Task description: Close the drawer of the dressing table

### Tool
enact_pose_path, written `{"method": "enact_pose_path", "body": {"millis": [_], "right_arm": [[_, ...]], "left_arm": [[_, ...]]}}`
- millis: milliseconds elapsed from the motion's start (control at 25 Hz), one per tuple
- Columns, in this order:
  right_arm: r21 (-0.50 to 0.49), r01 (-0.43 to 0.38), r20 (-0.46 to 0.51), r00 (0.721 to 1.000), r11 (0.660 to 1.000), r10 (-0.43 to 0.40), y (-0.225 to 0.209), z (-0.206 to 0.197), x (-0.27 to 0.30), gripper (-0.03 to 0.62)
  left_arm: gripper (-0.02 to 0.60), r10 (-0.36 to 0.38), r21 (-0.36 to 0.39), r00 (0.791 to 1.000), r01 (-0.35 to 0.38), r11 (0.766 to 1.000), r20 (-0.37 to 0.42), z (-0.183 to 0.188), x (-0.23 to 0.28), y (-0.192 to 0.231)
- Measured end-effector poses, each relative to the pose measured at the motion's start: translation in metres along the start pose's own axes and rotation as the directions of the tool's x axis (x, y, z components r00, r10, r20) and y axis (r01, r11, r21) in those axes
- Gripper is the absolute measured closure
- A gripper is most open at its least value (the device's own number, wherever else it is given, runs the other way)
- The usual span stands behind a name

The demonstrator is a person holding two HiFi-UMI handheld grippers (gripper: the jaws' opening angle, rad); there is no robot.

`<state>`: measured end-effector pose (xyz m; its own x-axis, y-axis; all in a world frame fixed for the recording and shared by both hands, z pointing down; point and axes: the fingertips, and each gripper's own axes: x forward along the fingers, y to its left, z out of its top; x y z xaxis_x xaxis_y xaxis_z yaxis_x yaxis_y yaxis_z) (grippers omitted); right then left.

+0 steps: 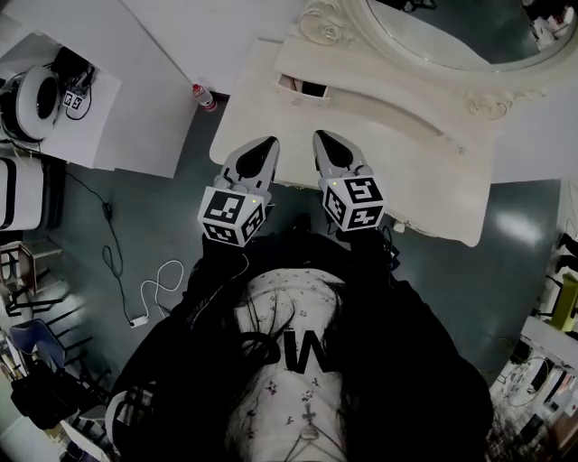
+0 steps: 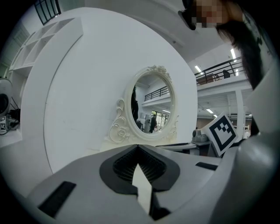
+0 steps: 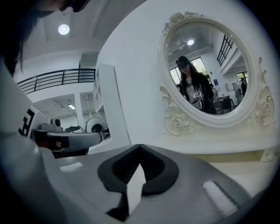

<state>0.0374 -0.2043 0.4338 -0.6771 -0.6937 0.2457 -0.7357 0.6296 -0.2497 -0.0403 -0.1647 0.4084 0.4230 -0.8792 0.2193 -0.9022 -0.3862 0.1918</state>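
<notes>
The cream dressing table point(image 1: 271, 135) stands ahead of me, with its oval mirror point(image 1: 452, 27) at the back. A small drawer point(image 1: 302, 88) in the raised tier under the mirror stands pulled out a little, showing a dark gap. My left gripper point(image 1: 268, 142) and right gripper point(image 1: 322, 135) hover side by side over the table's near edge, pointing at the tier, short of the drawer. Both are shut with nothing between the jaws. The left gripper point(image 2: 138, 146) faces the mirror point(image 2: 151, 107). The right gripper point(image 3: 140, 146) faces the mirror point(image 3: 210, 70), which reflects a person.
A red-capped bottle point(image 1: 204, 97) stands on the floor by the table's left corner. A white shelf unit point(image 1: 54, 108) with a round fan is at the far left. A white cable point(image 1: 149, 289) lies on the grey floor.
</notes>
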Motion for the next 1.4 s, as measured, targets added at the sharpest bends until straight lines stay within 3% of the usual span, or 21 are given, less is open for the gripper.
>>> {"method": "enact_pose_path", "body": {"millis": [560, 960, 1400], "right_arm": [[0.055, -0.013, -0.061, 0.998, 0.998, 0.016, -0.023, -0.019, 0.042, 0.586], [0.127, 0.098, -0.089, 0.992, 0.987, -0.088, -0.044, -0.029, 0.087, 0.585], [0.164, 0.246, -0.225, 0.952, 0.955, -0.207, -0.058, -0.081, 0.137, 0.585]], "left_arm": [[0.581, 0.007, 0.03, 0.998, -0.005, 1.0, -0.061, 0.001, 0.034, 0.018], [0.581, -0.09, 0.081, 0.99, 0.099, 0.992, -0.105, 0.015, 0.066, 0.058], [0.581, -0.184, 0.06, 0.972, 0.194, 0.979, -0.145, 0.014, 0.095, 0.11]]}}
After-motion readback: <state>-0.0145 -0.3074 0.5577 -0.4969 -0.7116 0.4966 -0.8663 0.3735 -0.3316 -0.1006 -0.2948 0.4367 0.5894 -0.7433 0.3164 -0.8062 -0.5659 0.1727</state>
